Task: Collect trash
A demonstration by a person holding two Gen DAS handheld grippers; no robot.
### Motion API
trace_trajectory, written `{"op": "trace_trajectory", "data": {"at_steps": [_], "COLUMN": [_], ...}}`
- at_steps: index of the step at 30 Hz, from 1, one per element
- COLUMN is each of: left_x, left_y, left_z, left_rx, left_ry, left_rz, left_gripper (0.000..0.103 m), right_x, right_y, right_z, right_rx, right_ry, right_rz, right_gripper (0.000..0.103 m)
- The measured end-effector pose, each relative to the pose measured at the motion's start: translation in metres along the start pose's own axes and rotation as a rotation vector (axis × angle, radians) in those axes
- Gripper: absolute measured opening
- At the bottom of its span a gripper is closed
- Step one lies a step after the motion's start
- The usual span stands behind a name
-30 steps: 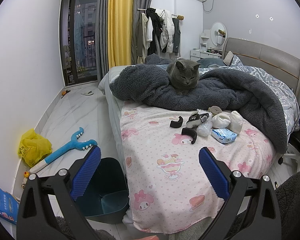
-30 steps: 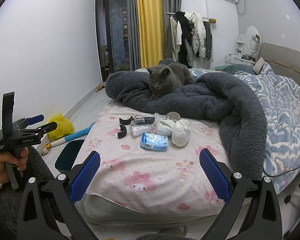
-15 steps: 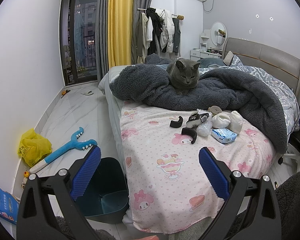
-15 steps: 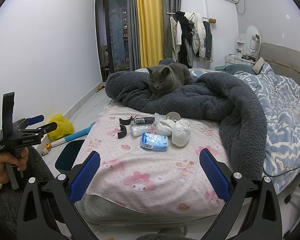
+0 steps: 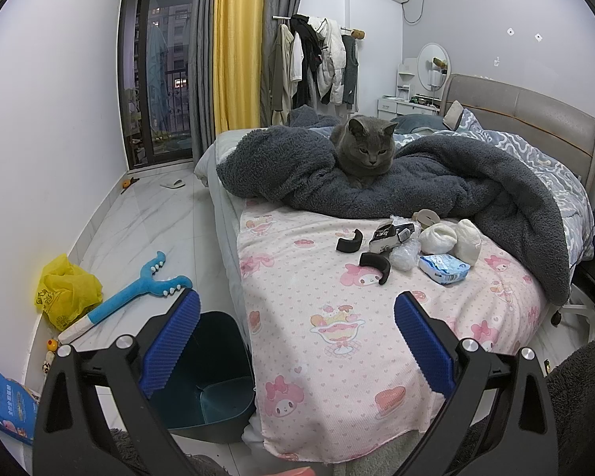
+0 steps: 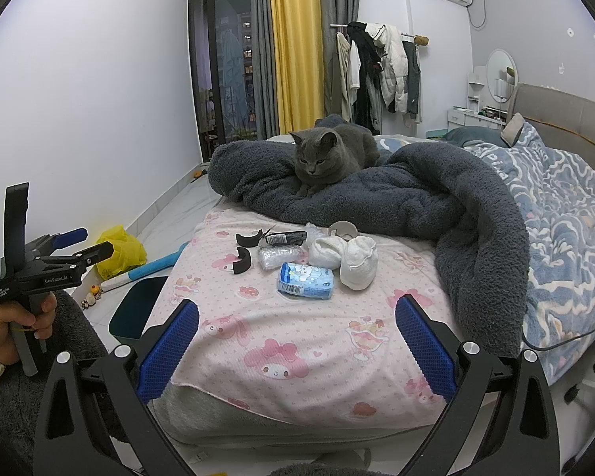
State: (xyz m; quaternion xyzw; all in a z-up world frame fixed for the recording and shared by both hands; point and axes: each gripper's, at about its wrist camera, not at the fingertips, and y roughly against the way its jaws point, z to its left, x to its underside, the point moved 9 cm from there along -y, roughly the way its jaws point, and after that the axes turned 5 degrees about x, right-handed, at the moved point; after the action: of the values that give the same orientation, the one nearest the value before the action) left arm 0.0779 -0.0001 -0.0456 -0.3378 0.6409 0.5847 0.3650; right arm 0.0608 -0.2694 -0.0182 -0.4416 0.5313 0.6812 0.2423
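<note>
Nothing looks collected yet: the dark teal plastic bin (image 5: 214,373) at lower left of the left wrist view, on the floor beside the bed, appears empty as far as its inside shows. The trash lies clustered on the pink cartoon-print bedsheet (image 6: 297,337), centre of the right wrist view: a blue and white tissue packet (image 6: 305,281), two white crumpled wads (image 6: 345,256), a clear crinkled plastic wrap (image 6: 277,257), two black curved plastic pieces (image 6: 244,250), a black labelled wrapper (image 6: 285,237). All of it is left to gather. A grey cat (image 6: 329,158) sits on the dark grey fleece blanket (image 6: 436,202) just behind the pile.

The left gripper (image 5: 297,347) is held low in the frame, level, jaws wide apart and empty, aimed over the bed edge with the bin under its left finger. The right gripper (image 6: 297,351) is likewise low, spread wide, empty, pointing at the pile, well short of it. A hand (image 6: 4,329) at lower left of the right view grips the left tool's handle
</note>
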Motion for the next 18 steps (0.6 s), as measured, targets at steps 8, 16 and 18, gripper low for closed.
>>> {"op": "trace_trajectory", "data": {"at_steps": [8, 16, 18], "left_x": [0.0, 0.003, 0.001], "left_y": [0.0, -0.004, -0.005], "left_z": [0.0, 0.008, 0.007], "left_rx": [-0.003, 0.034, 0.033], "left_ry": [0.0, 0.038, 0.029], "left_rz": [0.001, 0.025, 0.025], "left_gripper": [0.1, 0.1, 0.1], "right_x": [-0.001, -0.006, -0.01], "right_y": [0.001, -0.002, -0.007], "right_z": [0.001, -0.002, -0.003], "right_rx": [-0.001, -0.016, -0.015], "right_ry": [0.001, -0.033, -0.029], "right_rz": [0.0, -0.006, -0.001], "right_gripper": [0.1, 0.1, 0.1]}}
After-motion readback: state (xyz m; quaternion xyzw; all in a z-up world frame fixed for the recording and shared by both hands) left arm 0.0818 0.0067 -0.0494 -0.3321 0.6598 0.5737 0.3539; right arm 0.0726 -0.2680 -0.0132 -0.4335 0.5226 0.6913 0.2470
